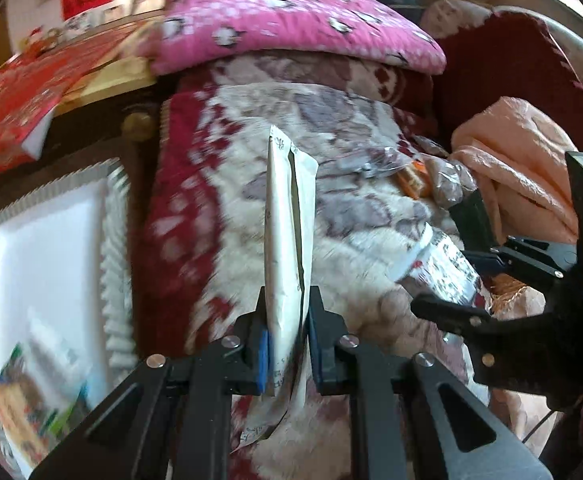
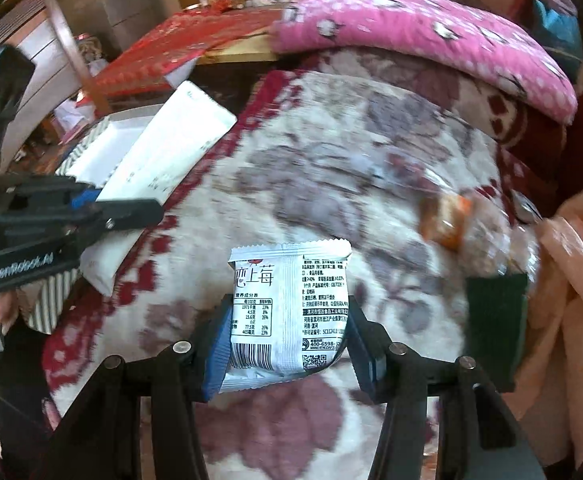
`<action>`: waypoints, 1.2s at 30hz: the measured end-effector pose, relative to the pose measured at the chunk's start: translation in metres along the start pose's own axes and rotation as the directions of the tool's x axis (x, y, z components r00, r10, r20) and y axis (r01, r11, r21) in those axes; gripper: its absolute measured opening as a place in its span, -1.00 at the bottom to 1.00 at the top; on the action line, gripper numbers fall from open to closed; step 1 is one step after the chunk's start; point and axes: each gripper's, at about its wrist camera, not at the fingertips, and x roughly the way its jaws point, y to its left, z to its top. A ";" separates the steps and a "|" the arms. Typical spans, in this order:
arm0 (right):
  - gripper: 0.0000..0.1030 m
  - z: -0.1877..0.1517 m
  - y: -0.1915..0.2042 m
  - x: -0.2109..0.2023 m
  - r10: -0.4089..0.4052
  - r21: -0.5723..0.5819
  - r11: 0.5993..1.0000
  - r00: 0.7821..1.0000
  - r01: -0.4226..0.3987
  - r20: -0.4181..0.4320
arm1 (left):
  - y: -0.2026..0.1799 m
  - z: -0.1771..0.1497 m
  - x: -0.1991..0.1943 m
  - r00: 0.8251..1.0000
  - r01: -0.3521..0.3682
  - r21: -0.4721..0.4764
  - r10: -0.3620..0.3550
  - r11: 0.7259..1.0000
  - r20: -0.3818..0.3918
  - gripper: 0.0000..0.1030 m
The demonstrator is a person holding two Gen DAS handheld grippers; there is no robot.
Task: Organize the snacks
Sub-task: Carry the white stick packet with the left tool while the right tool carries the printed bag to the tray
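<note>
the left gripper [image 1: 285, 340] pinches a long, flat white paper-like packet [image 1: 287, 240] edge-on between its blue pads, the packet standing up past the fingertips; the right wrist view shows the same packet broadside [image 2: 159, 164], a plain white rectangle with faint print, which the left view cannot show. the right gripper [image 2: 287, 344] is clamped on a small square silver-white snack pouch [image 2: 289, 308] printed with black text, a nutrition table and a barcode; those details read only in the right wrist view, while the left wrist view catches just the pouch's shiny end [image 1: 443, 268] sticking out of the black jaws. both snacks hang above a plush red and cream floral blanket [image 1: 355, 208]. on the blanket farther off lies a crinkled clear wrapper with an orange candy [image 2: 447, 220]. only the left wrist view shows the inside of a white tray with a ridged rim [image 1: 111, 248], left of the blanket, with blurred colourful packs [image 1: 23, 412] at its near end. a pink patterned cushion [image 1: 291, 24] lies at the far edge, a peach-coloured cloth [image 1: 523, 168] to the right.
</note>
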 end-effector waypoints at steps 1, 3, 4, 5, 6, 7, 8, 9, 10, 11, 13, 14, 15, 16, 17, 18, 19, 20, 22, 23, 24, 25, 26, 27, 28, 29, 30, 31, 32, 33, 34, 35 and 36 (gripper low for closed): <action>0.08 0.001 0.006 0.001 0.007 -0.009 1.000 1.000 -0.007 0.001 | 0.006 -0.006 -0.007 1.000 -0.012 -0.019 0.012 1.000 0.005 -0.70; 0.08 0.005 0.018 0.001 0.022 -0.030 0.999 1.000 -0.022 0.005 | 0.013 -0.015 -0.018 0.999 -0.039 -0.033 0.040 0.999 0.024 -0.70; 0.08 0.007 0.024 0.001 0.028 -0.039 0.999 1.000 -0.028 0.006 | 0.018 -0.020 -0.025 0.998 -0.049 -0.047 0.050 0.998 0.034 -0.70; 0.08 0.008 0.028 0.002 0.033 -0.045 0.998 0.999 -0.033 0.006 | 0.023 -0.024 -0.029 0.998 -0.050 -0.061 0.052 0.997 0.038 -0.70; 0.08 0.010 0.036 0.003 0.042 -0.055 0.998 0.999 -0.042 0.005 | 0.028 -0.028 -0.034 0.997 -0.054 -0.078 0.058 0.995 0.044 -0.70; 0.08 0.011 0.038 0.004 0.047 -0.062 0.997 0.999 -0.047 0.003 | 0.033 -0.032 -0.038 0.996 -0.065 -0.093 0.069 0.994 0.049 -0.70; 0.08 0.012 0.043 0.005 0.050 -0.072 0.996 0.999 -0.050 0.000 | 0.037 -0.035 -0.042 0.995 -0.074 -0.102 0.080 0.992 0.052 -0.70; 0.08 0.014 0.049 0.006 0.053 -0.084 0.995 0.999 -0.053 -0.002 | 0.042 -0.039 -0.046 0.994 -0.084 -0.114 0.091 0.990 0.057 -0.70; 0.08 0.015 0.054 0.007 0.056 -0.095 0.994 0.998 -0.056 -0.004 | 0.047 -0.043 -0.050 0.993 -0.089 -0.129 0.097 0.988 0.062 -0.70; 0.08 0.017 0.059 0.007 0.060 -0.104 0.993 0.998 -0.060 -0.004 | 0.053 -0.046 -0.055 0.993 -0.090 -0.146 0.101 0.985 0.067 -0.70; 0.08 0.021 0.069 0.008 0.066 -0.121 0.990 0.998 -0.066 -0.004 | 0.063 -0.052 -0.062 0.991 -0.102 -0.166 0.115 0.981 0.070 -0.70; 0.08 0.022 0.072 0.009 0.070 -0.127 0.989 0.998 -0.069 -0.004 | 0.070 -0.055 -0.066 0.989 -0.113 -0.179 0.128 0.977 0.073 -0.70; 0.08 0.025 0.077 0.009 0.074 -0.135 0.988 0.997 -0.074 -0.004 | 0.074 -0.058 -0.069 0.988 -0.120 -0.189 0.136 0.975 0.074 -0.70; 0.08 0.028 0.082 0.009 0.079 -0.145 0.986 0.997 -0.078 -0.002 | 0.080 -0.061 -0.072 0.987 -0.128 -0.201 0.145 0.971 0.072 -0.70; 0.08 0.030 0.088 0.009 0.081 -0.154 0.985 0.997 -0.080 -0.001 | 0.086 -0.063 -0.074 0.986 -0.135 -0.212 0.153 0.968 0.070 -0.70; 0.08 0.033 0.093 0.010 0.084 -0.163 0.983 0.996 -0.083 -0.001 | 0.093 -0.066 -0.078 0.984 -0.142 -0.230 0.162 0.963 0.071 -0.70; 0.08 0.034 0.097 0.010 0.087 -0.170 0.982 0.996 -0.086 0.000 | 0.098 -0.068 -0.079 0.983 -0.146 -0.242 0.168 0.959 0.071 -0.70; 0.08 0.036 0.102 0.011 0.092 -0.179 0.980 0.996 -0.091 0.000 | 0.103 -0.070 -0.081 0.982 -0.152 -0.252 0.174 0.956 0.069 -0.70; 0.08 0.041 0.113 0.012 0.100 -0.202 0.974 0.995 -0.099 -0.002 | 0.114 -0.075 -0.084 0.980 -0.162 -0.277 0.187 0.947 0.066 -0.70; 0.08 0.043 0.118 0.013 0.103 -0.214 0.972 0.995 -0.101 -0.002 | 0.119 -0.078 -0.086 0.979 -0.168 -0.286 0.193 0.943 0.063 -0.70; 0.08 0.047 0.125 0.014 0.108 -0.229 0.968 0.994 -0.106 -0.003 | 0.122 -0.079 -0.086 0.978 -0.172 -0.292 0.198 0.941 0.060 -0.70; 0.08 0.050 0.130 0.014 0.112 -0.238 0.965 0.994 -0.110 -0.003 | 0.127 -0.082 -0.087 0.977 -0.179 -0.303 0.206 0.936 0.057 -0.70; 0.08 0.053 0.136 0.015 0.117 -0.249 0.962 0.993 -0.114 -0.002 | 0.130 -0.083 -0.086 0.976 -0.182 -0.309 0.209 0.933 0.055 -0.70; 0.08 0.056 0.141 0.016 0.121 -0.258 0.959 0.993 -0.117 -0.001 | 0.133 -0.085 -0.086 0.976 -0.184 -0.316 0.211 0.931 0.051 -0.70; 0.08 0.059 0.146 0.017 0.126 -0.268 0.956 0.992 -0.122 -0.001 | 0.136 -0.086 -0.086 0.976 -0.188 -0.322 0.214 0.928 0.047 -0.70; 0.08 0.062 0.152 0.019 0.132 -0.277 0.952 0.991 -0.127 -0.002 | 0.138 -0.088 -0.085 0.975 -0.191 -0.327 0.216 0.926 0.043 -0.70; 0.08 0.065 0.156 0.021 0.136 -0.285 0.949 0.991 -0.131 -0.003 | 0.140 -0.089 -0.085 0.975 -0.194 -0.330 0.218 0.924 0.039 -0.70; 0.08 0.068 0.160 0.023 0.141 -0.291 0.947 0.990 -0.136 -0.004 | 0.141 -0.090 -0.085 0.974 -0.197 -0.334 0.221 0.922 0.037 -0.70; 0.08 0.071 0.165 0.025 0.148 -0.297 0.944 0.989 -0.143 -0.007 | 0.143 -0.091 -0.085 0.974 -0.200 -0.338 0.225 0.920 0.036 -0.70; 0.08 0.074 0.170 0.027 0.155 -0.302 0.941 0.988 -0.151 -0.010 | 0.146 -0.092 -0.085 0.973 -0.203 -0.345 0.228 0.916 0.034 -0.70; 0.08 0.077 0.174 0.029 0.160 -0.305 0.939 0.987 -0.156 -0.014 | 0.148 -0.092 -0.085 0.973 -0.204 -0.350 0.230 0.914 0.033 -0.70; 0.08 0.079 0.178 0.031 0.164 -0.311 0.937 0.986 -0.161 -0.018 | 0.150 -0.094 -0.085 0.972 -0.205 -0.357 0.231 0.912 0.032 -0.70; 0.08 0.080 0.183 0.033 0.165 -0.321 0.933 0.986 -0.163 -0.021 | 0.152 -0.095 -0.084 0.972 -0.208 -0.362 0.234 0.909 0.029 -0.70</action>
